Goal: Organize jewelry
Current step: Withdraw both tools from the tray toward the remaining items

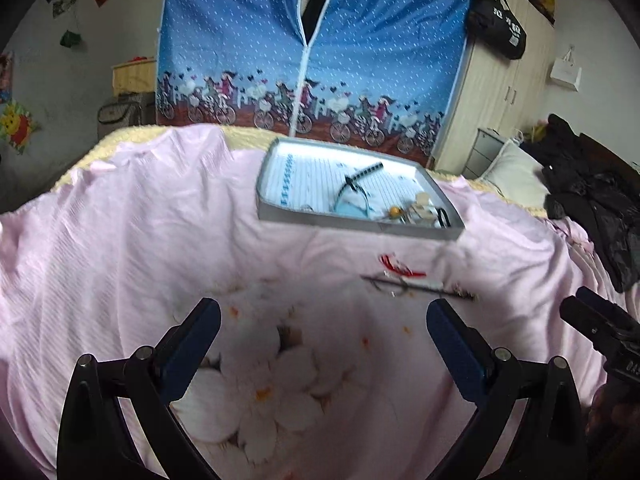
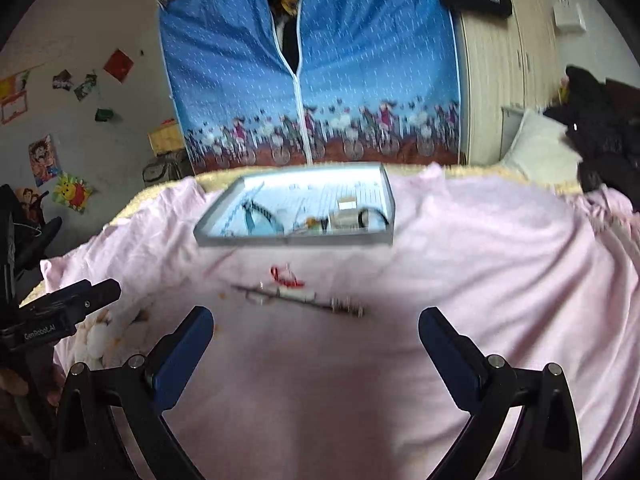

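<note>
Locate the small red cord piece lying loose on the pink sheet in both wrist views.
Left wrist: red cord piece, right of centre, just below the shallow grey tray.
Right wrist: red cord piece, left of centre, below the tray.
Shared landmark: the grey tray.

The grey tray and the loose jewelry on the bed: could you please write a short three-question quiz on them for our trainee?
1. True or false: the red string piece lies inside the grey tray.
2. Is the right gripper open or shut?
3. Which lies nearest the right gripper? A) thin chain B) grey tray C) white pillow

Key: 1 false; it lies on the pink sheet. 2 open. 3 A.
</note>
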A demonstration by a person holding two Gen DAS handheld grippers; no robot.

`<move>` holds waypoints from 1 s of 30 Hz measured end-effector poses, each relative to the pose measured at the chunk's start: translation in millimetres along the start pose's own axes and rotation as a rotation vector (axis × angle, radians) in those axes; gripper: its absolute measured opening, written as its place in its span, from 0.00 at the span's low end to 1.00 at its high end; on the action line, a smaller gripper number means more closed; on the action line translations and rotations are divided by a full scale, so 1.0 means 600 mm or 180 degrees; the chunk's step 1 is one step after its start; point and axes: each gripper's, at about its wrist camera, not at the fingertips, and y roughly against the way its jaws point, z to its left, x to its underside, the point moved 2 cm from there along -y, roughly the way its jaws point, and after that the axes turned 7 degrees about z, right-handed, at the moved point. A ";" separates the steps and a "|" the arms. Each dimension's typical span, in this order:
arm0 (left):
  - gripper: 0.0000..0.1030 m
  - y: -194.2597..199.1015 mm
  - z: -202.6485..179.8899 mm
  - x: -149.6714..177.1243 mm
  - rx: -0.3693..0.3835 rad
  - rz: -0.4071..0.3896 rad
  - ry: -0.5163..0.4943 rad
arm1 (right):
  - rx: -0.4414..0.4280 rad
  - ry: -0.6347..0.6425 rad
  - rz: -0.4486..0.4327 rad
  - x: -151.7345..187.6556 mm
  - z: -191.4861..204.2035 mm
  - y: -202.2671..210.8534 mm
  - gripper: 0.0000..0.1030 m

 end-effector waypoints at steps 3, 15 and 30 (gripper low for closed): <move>0.98 -0.006 -0.004 0.015 0.0005 0.0089 -0.0053 | 0.0053 -0.0003 0.0109 0.007 0.003 -0.004 1.00; 0.98 -0.043 0.004 0.052 0.0022 0.0514 -0.0033 | 0.0343 0.0091 0.0810 0.032 0.006 -0.080 1.00; 0.98 -0.074 -0.005 0.054 -0.0042 0.0549 -0.0241 | 0.0131 -0.0091 0.1132 0.028 -0.019 -0.131 1.00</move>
